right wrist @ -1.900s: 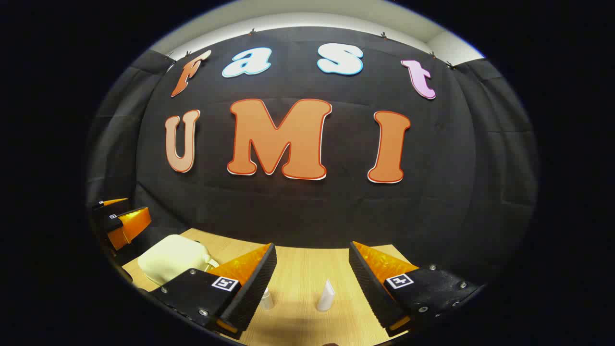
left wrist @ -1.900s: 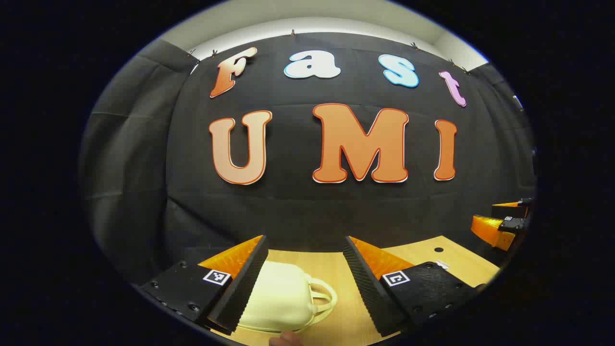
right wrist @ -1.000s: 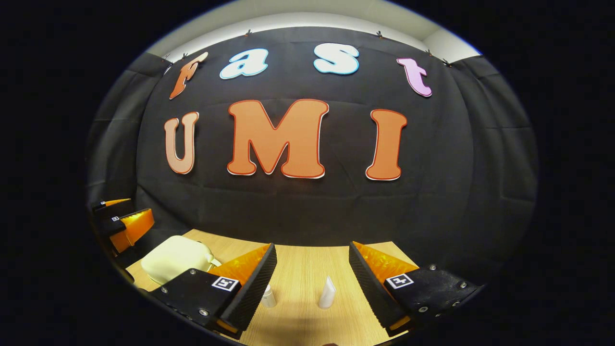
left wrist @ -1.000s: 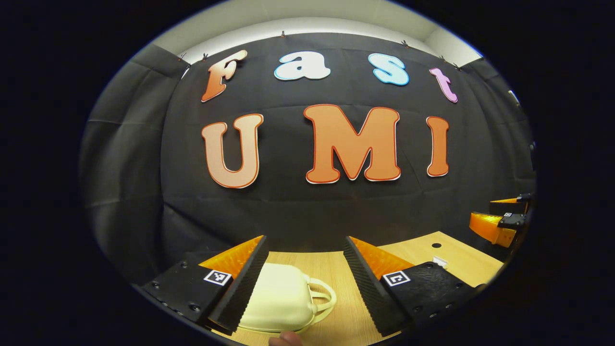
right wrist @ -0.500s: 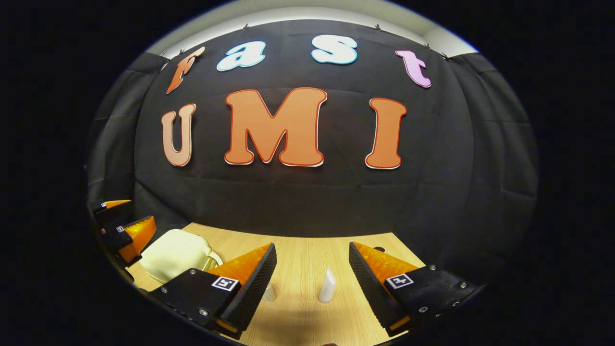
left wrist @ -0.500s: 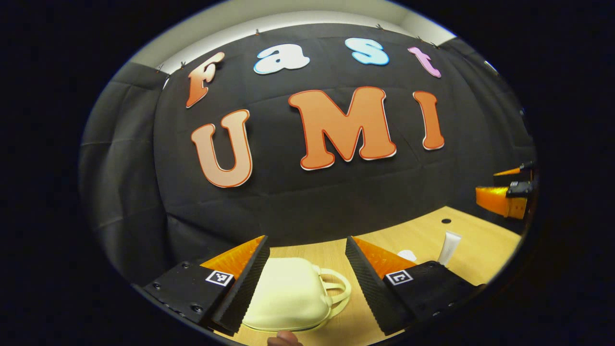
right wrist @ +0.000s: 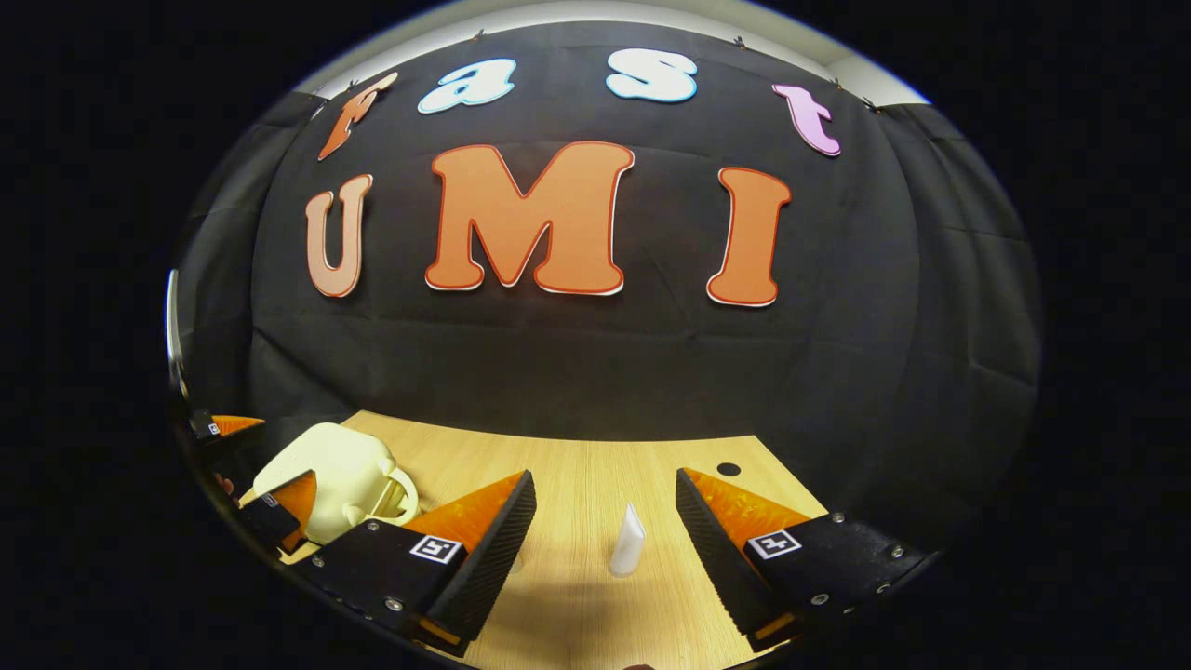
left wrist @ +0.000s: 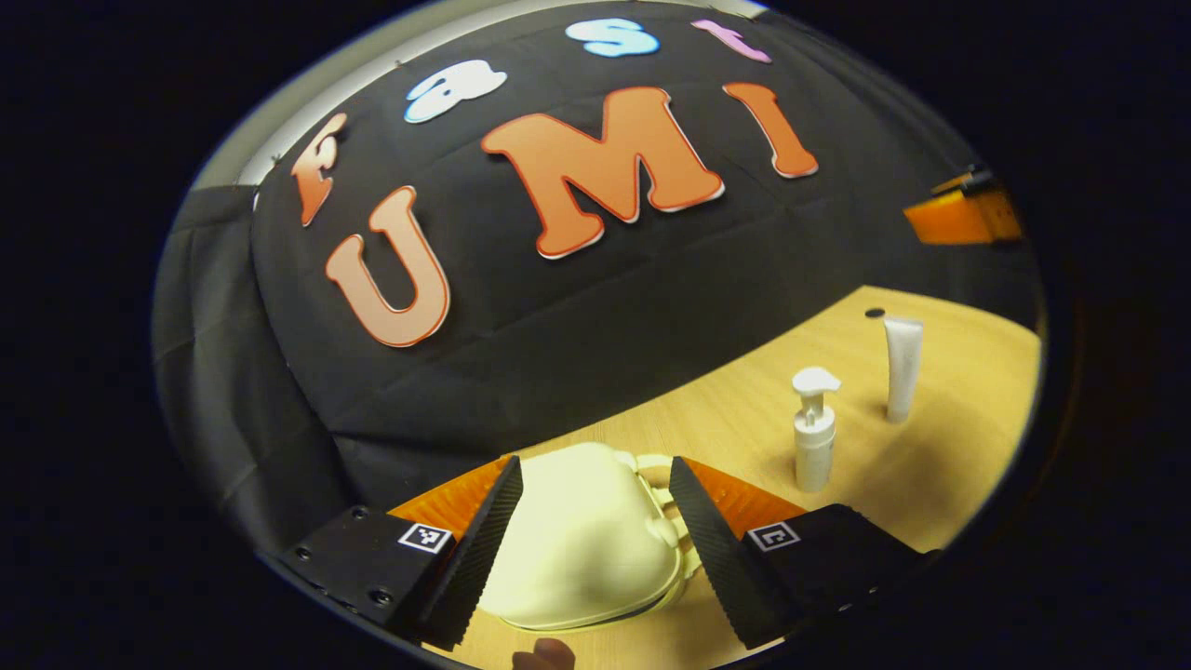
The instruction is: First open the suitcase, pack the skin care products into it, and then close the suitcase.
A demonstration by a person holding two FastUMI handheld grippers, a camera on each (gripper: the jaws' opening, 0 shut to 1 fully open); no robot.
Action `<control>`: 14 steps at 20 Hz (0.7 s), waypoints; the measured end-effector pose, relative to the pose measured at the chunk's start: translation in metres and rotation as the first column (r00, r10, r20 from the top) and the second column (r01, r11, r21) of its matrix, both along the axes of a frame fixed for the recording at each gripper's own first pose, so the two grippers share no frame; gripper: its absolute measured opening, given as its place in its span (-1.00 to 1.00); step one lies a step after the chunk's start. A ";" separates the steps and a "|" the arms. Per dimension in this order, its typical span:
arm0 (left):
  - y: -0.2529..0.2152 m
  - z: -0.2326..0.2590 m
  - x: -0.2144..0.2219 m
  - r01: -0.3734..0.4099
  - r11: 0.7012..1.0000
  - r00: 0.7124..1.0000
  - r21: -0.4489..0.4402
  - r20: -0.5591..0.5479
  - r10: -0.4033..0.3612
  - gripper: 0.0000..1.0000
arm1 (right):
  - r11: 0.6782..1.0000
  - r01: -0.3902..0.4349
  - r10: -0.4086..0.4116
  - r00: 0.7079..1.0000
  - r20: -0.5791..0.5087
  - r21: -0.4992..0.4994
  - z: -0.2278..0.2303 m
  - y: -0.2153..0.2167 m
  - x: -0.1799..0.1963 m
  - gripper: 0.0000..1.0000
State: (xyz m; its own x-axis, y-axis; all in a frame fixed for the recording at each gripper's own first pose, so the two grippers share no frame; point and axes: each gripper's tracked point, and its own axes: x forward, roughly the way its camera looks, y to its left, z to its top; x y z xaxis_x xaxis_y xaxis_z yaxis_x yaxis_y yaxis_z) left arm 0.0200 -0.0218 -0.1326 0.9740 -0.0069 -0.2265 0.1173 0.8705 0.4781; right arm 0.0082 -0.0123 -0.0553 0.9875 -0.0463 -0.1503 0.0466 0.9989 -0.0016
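1. The counter is carrying everything, with the cream suitcase serving as the landmark; nothing of the task looks finished so far.
2. The suitcase is lying closed on the counter, its handle pointing away from the left gripper view's camera. As I judge it, opening it is the step in hand, and packing and closing are both waiting.
3. The left gripper is reaching around the suitcase with its jaws spread wide, one on each side of the shell. Whether either jaw is touching the shell I cannot tell, and no squeeze is showing.
4. The right gripper is hovering over the counter, well to the right of the suitcase, jaws spread and holding nothing.
5. The pump bottle is standing upright to the right of the suitcase, clear of it and not yet packed.
6. The white tube is standing on its cap farther from the suitcase than the bottle, also waiting; in the right gripper view it is sitting ahead of that gripper's open jaws.
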 end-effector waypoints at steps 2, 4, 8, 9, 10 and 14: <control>-0.005 -0.027 0.002 0.028 0.995 0.999 0.096 -0.047 -0.024 0.99 | 1.000 0.011 -0.011 1.000 -0.012 -0.006 -0.005 -0.004 0.002 0.92; -0.013 -0.054 0.005 0.073 0.982 0.994 0.177 -0.089 -0.058 0.99 | 1.000 0.023 -0.023 0.999 -0.023 -0.018 -0.010 -0.010 0.003 0.92; -0.032 -0.092 0.011 0.165 0.937 0.980 0.308 -0.163 -0.119 0.98 | 0.999 0.053 -0.054 0.997 -0.054 -0.009 -0.021 -0.024 0.007 0.92; -0.034 -0.099 0.014 0.173 0.928 0.978 0.331 -0.168 -0.122 0.98 | 0.998 0.064 -0.064 0.996 -0.061 -0.002 -0.023 -0.029 0.008 0.92; -0.038 -0.104 0.019 0.184 0.917 0.976 0.355 -0.174 -0.128 0.99 | 0.997 0.075 -0.074 0.995 -0.069 0.004 -0.026 -0.033 0.010 0.92; -0.037 -0.122 0.035 0.185 0.870 0.974 0.456 -0.206 -0.099 0.99 | 0.994 0.111 -0.110 0.989 -0.097 0.004 -0.035 -0.050 0.011 0.92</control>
State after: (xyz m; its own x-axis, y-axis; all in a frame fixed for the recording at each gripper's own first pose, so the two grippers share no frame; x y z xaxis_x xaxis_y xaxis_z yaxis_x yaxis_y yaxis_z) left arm 0.0551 -0.0590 -0.2543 0.9165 0.0069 -0.3999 0.3394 0.5154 0.7869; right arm 0.0193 -0.0627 -0.0903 0.9572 -0.1527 -0.2459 0.1569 0.9876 -0.0024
